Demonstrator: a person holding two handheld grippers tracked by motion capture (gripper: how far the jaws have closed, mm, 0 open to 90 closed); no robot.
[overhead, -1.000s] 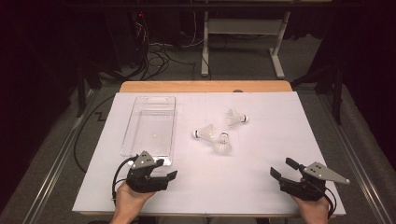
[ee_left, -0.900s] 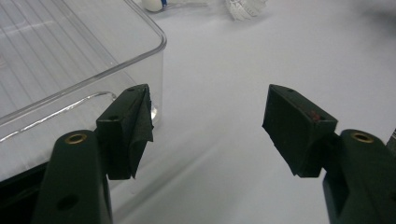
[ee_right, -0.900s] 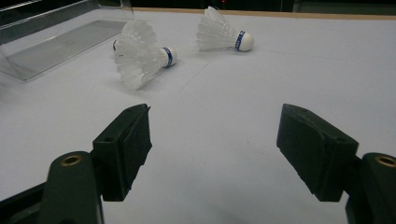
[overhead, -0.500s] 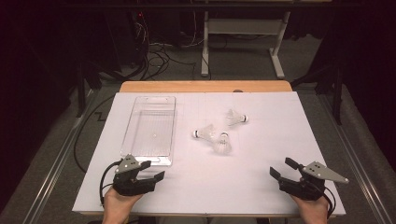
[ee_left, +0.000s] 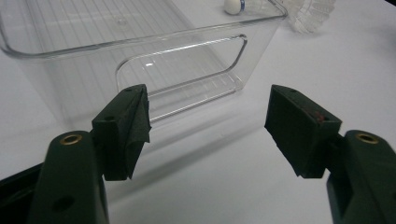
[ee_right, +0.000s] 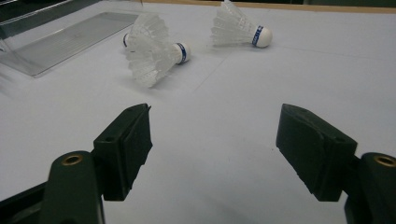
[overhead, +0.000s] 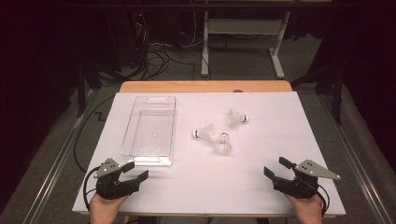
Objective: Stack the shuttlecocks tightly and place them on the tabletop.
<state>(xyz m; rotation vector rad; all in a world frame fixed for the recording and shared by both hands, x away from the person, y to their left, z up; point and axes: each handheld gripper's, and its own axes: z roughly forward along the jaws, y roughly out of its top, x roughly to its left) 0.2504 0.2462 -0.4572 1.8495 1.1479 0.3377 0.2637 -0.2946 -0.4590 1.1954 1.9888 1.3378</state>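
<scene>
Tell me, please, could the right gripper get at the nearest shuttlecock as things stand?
Probably yes: the right gripper is open, and bare white table lies between it and the nearest shuttlecock, with nothing in the way.

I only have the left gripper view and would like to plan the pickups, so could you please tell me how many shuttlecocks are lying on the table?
Observer: Three shuttlecocks: two close together, and one farther back.
Operator: Thanks. What about the other side?
Observer: The right gripper is open and empty, near the front right corner of the table.
Operator: Has anything been put away?
Observer: No, the whole clear bin is empty.
</scene>
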